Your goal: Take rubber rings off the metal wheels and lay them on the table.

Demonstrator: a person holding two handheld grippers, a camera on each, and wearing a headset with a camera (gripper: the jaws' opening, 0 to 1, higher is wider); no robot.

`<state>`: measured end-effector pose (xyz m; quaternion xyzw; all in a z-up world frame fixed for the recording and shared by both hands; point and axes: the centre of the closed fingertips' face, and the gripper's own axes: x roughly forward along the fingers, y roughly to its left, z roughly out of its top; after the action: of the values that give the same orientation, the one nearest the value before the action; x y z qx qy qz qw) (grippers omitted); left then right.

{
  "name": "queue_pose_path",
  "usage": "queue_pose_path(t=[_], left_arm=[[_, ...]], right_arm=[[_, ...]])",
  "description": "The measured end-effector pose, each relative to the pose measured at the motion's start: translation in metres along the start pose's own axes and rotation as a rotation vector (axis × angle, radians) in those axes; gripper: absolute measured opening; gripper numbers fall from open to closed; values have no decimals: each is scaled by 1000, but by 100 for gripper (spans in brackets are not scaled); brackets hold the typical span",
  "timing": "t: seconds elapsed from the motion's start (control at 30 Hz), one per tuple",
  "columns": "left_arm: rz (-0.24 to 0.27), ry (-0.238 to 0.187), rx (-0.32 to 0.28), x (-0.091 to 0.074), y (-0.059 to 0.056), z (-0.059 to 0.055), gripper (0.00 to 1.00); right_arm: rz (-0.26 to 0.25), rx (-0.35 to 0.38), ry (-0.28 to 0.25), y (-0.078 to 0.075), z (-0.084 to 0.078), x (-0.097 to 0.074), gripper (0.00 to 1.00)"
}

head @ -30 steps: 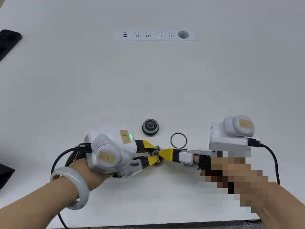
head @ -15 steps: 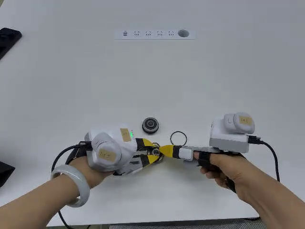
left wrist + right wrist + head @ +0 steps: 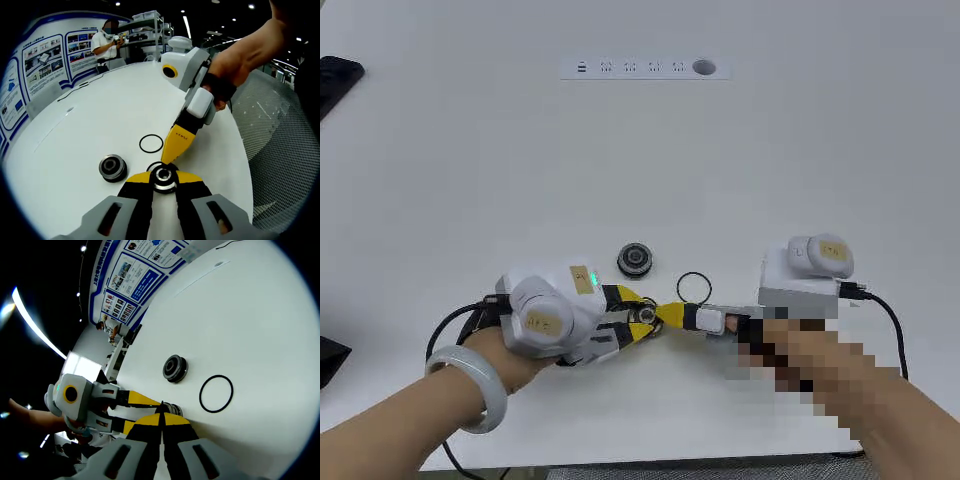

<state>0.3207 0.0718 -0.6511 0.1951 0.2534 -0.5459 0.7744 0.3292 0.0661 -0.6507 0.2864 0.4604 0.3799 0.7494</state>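
My left gripper (image 3: 640,320) (image 3: 163,175) is shut on a small metal wheel (image 3: 646,317) (image 3: 164,180), held just above the table. A black rubber ring (image 3: 154,165) stands partly off that wheel's rim. My right gripper (image 3: 667,316) (image 3: 161,416) comes in from the right, its yellow jaws shut on that ring's edge at the wheel (image 3: 172,409). A loose rubber ring (image 3: 694,288) (image 3: 151,143) (image 3: 216,393) lies flat on the table just behind the tips. A second wheel (image 3: 636,260) (image 3: 112,167) (image 3: 175,368), with its ring on, sits further back.
A white power strip (image 3: 645,68) lies at the far side of the white table (image 3: 770,160). A dark object (image 3: 335,75) sits at the far left edge. A cable (image 3: 885,320) trails from the right gripper. The table's front edge is near my arms.
Both grippers have stayed joined at the held wheel. The right hand has shifted slightly; the loose ring and second wheel have not moved.
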Motion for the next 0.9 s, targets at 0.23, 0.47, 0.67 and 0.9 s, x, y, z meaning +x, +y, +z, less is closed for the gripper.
queue_pose_path(t=[0.23,0.47,0.67,0.9], left_arm=[[15,-5,0,-3,3,0,23],[25,-5,-7,-6,5,-2,27],[31,-6,-18,-9,5,-5,31],[41,-6,-28,-12,6,-9,39]], right_arm=[[0,3,0,0,0,0,2],[8,5,-2,3,0,0,2],[20,7,-5,7,0,0,2],[41,13,-14,13,0,-1,2]])
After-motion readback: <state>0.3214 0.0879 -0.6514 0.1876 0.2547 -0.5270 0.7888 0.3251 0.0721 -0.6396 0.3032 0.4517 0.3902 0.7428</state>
